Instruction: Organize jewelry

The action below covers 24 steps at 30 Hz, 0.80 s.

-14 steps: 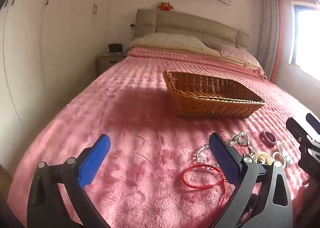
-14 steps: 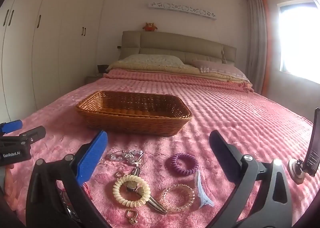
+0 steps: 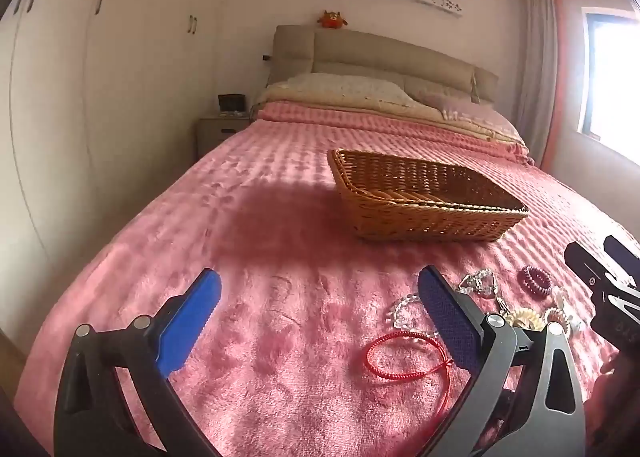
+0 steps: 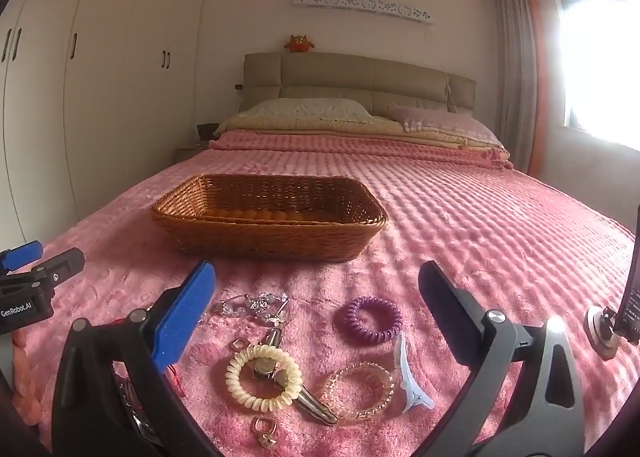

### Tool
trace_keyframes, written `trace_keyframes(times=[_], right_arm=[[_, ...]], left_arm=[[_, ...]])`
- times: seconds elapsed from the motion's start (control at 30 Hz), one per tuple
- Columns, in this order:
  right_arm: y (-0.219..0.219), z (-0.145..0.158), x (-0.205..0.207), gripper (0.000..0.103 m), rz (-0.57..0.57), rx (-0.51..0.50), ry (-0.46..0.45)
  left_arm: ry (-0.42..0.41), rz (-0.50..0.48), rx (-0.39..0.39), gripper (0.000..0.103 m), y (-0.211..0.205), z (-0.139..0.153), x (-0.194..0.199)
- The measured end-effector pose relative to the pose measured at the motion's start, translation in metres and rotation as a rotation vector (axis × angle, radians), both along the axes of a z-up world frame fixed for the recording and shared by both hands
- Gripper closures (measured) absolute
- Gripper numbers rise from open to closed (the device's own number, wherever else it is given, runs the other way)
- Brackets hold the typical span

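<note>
Bedroom: bed (image 4: 440, 217), wardrobes (image 4: 120, 77)

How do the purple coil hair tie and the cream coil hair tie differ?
The purple coil hair tie is dark and lies alone, farther from the camera; the cream coil hair tie is pale, looks larger and lies nearer. The cream one has a metal hair clip crossing it, while nothing touches the purple one. Both are spiral rings lying flat on the pink blanket.
</note>
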State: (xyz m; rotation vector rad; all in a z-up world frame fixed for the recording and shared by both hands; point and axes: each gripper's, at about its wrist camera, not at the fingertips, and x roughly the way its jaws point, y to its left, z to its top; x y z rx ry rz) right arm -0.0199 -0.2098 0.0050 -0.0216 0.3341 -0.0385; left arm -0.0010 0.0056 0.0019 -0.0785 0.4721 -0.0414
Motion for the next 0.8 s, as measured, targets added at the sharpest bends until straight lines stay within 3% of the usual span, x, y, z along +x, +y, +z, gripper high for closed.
trace_keyframes(times=[0.8], right_arm=[[0.0, -0.001, 0.001, 0.006, -0.003, -0.001, 0.003]], left_arm=[[0.025, -0.026, -0.031, 0.007, 0.009, -0.008, 0.003]])
